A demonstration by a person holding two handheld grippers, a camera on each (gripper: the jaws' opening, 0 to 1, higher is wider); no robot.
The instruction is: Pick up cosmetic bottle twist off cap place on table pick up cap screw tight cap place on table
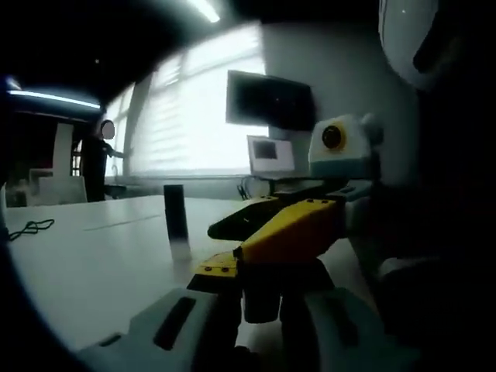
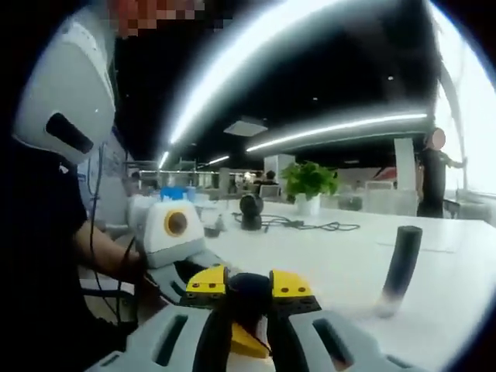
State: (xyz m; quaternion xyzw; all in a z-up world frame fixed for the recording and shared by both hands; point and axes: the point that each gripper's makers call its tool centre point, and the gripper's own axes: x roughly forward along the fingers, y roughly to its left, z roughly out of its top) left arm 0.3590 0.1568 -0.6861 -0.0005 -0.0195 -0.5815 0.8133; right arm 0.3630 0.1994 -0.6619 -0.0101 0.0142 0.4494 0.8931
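A small dark object (image 2: 249, 296), probably the cosmetic bottle or its cap, sits between the yellow-tipped jaws of my right gripper (image 2: 249, 287), which look shut on it. From the left my left gripper (image 2: 182, 279) meets the same spot. In the left gripper view the dark object (image 1: 260, 301) stands between my left gripper's (image 1: 260, 314) grey jaws, with the right gripper (image 1: 248, 256) closing on it from above right. I cannot tell where the cap ends and the body begins. A tall dark tube with a pale base (image 1: 176, 221) (image 2: 399, 267) stands upright and apart on the white table (image 1: 101, 263).
A black cable (image 1: 31, 227) (image 2: 310, 225) lies on the table, with a dark round device (image 2: 250, 211) and a potted plant (image 2: 308, 180) farther back. A monitor (image 1: 270, 99) and a small screen (image 1: 271, 155) stand by the window. A person (image 1: 97, 167) (image 2: 434, 174) stands far off.
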